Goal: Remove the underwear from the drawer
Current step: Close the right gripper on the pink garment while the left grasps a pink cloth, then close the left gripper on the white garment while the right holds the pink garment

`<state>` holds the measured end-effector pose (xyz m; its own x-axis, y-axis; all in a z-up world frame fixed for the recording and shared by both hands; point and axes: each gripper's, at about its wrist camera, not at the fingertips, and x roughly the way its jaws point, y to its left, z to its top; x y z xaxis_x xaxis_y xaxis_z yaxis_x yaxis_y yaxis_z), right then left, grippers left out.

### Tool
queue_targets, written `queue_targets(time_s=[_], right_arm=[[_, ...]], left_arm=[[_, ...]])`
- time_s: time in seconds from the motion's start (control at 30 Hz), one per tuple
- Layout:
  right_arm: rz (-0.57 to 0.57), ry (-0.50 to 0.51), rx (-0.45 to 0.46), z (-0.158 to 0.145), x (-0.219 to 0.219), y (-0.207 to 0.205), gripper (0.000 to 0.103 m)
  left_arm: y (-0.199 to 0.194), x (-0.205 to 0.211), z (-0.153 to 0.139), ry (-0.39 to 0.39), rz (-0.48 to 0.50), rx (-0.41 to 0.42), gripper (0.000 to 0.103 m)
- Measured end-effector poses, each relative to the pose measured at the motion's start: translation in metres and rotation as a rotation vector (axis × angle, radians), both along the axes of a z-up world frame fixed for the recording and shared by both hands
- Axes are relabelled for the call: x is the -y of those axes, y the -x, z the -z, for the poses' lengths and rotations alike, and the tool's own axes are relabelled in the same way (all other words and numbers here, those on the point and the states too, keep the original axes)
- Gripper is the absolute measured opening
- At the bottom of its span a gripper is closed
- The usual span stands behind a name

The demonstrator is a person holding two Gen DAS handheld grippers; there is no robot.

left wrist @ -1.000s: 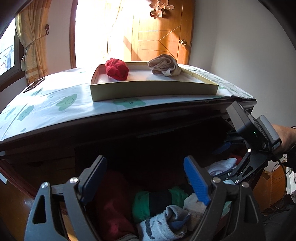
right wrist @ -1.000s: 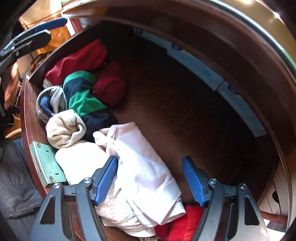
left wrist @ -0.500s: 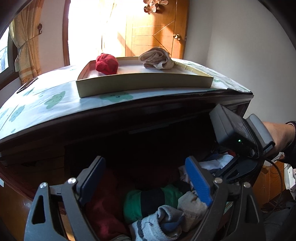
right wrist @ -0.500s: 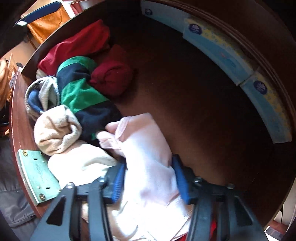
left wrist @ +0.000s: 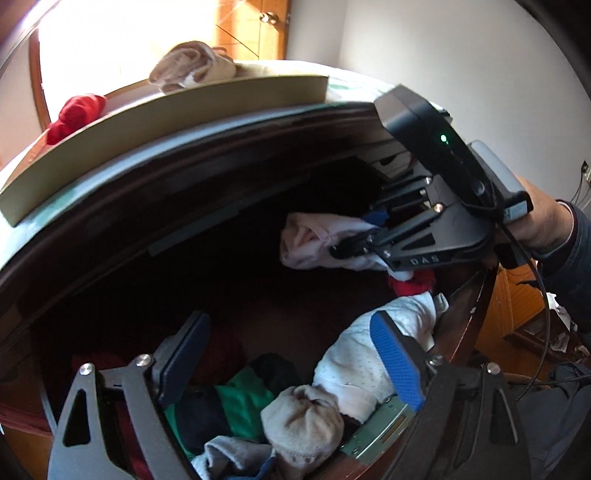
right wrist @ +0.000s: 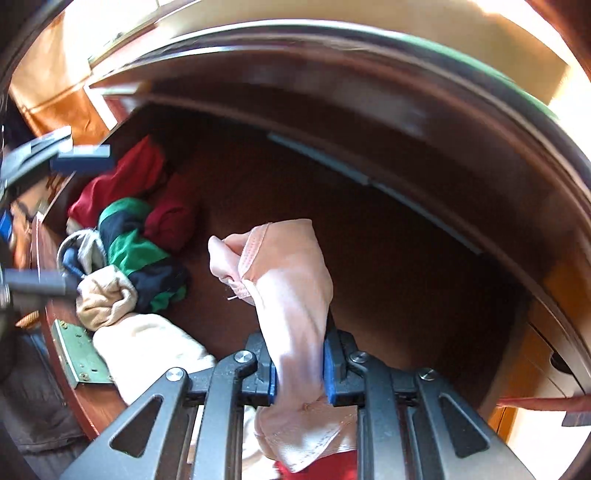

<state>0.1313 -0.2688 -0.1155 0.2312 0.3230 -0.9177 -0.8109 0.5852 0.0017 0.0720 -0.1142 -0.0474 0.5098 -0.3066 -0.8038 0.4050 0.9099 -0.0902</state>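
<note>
- Close by, the left tongs hang with their blue pads wide apart, holding nothing, above the front of the open drawer.
- Under them lie a tan sock ball, a green and dark striped roll and a white dotted cloth, all bunched at the front of the dark wood drawer.
- A metal hinge plate sits on the drawer's front edge.
- Farther in, the right tongs are clamped on the pink underwear.
- Half a second ago the underwear lay low on the pile; now it hangs lifted above the drawer floor, and the left camera has tipped down and sideways.
- The underwear is pale pink, soft and crumpled, with a stitched band along one edge, and it sticks out past both ends of the pads.
- Up on the counter a flat tray holds a red bundle and a beige bundle.
- Behind is a wood door and a white wall.
</note>
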Motion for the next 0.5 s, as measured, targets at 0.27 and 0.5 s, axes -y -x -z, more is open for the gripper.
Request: queue_targets(time_s=[0.27,0.5], right_arm=[[0.05,-0.026,-0.008,0.004,0.021,-0.003,0.02],[0.064,-0.062,-0.034,-0.002,0.042,-0.026,0.02]], left_arm=[[-0.023,0.045,0.014,-0.047,0.141,-0.143,0.09],[-0.035,0.069,0.034,-0.074,0.232,-0.268,0.09]])
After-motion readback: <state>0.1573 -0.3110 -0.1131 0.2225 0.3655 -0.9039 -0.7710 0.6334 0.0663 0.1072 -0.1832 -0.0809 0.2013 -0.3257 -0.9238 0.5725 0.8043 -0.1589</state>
